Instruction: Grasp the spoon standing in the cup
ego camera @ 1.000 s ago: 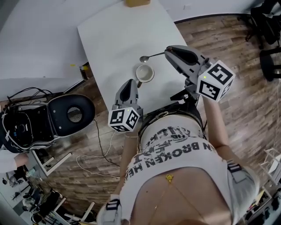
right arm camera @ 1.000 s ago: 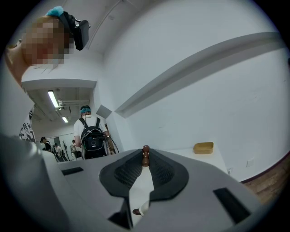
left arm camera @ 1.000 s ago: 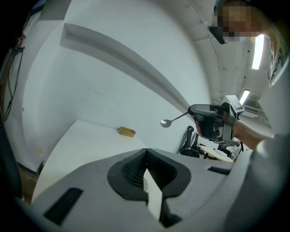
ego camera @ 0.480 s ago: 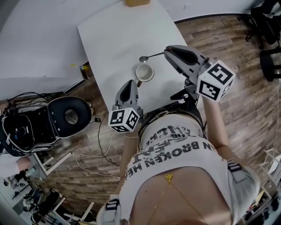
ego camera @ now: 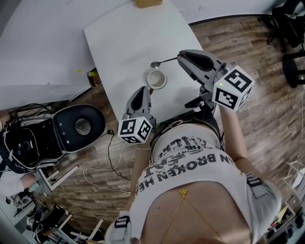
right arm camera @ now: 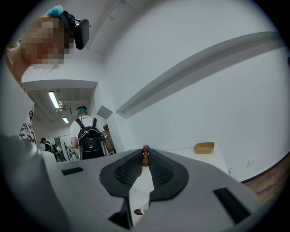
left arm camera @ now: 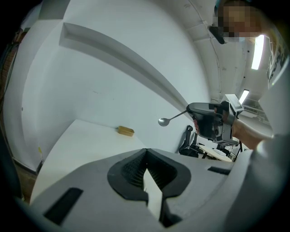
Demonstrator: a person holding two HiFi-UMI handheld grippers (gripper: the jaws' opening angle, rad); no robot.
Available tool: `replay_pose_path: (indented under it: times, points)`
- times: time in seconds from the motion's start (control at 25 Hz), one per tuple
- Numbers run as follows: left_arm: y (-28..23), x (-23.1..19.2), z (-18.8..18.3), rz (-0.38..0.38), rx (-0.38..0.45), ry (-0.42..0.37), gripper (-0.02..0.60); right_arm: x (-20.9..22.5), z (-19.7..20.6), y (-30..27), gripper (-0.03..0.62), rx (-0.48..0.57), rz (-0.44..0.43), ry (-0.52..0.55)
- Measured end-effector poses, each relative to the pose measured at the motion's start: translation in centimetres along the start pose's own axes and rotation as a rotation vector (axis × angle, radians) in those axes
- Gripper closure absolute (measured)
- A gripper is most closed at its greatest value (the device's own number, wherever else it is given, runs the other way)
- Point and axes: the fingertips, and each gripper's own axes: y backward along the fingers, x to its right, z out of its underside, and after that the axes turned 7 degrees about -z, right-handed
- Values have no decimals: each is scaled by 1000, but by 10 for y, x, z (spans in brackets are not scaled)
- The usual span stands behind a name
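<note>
A white cup (ego camera: 156,79) stands on the white table (ego camera: 124,33). The metal spoon (ego camera: 163,61) is out of the cup and lies level in the air just beyond it, bowl to the left. My right gripper (ego camera: 180,56) is shut on its handle. In the right gripper view the brown handle end (right arm camera: 145,155) sticks out between the pads. The left gripper view shows the spoon (left arm camera: 165,121) held by the right gripper (left arm camera: 206,120). My left gripper (ego camera: 141,88) sits just on the near side of the cup, jaws together (left arm camera: 146,154), with nothing between them.
A tan block (ego camera: 148,3) lies at the table's far edge. A black round-seated chair and cables (ego camera: 78,126) stand on the wooden floor to the left, and office chairs (ego camera: 290,28) at the far right. A person with a backpack (right arm camera: 89,133) stands in the distance.
My right gripper with the spoon has edged slightly left. The left gripper and the cup have not moved.
</note>
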Motion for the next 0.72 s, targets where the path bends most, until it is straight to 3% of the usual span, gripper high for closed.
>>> replay_pose_path:
  times: [0.72]
  points:
    - [0, 4, -1, 9, -2, 9, 583, -2, 3, -4, 553, -16, -9, -1]
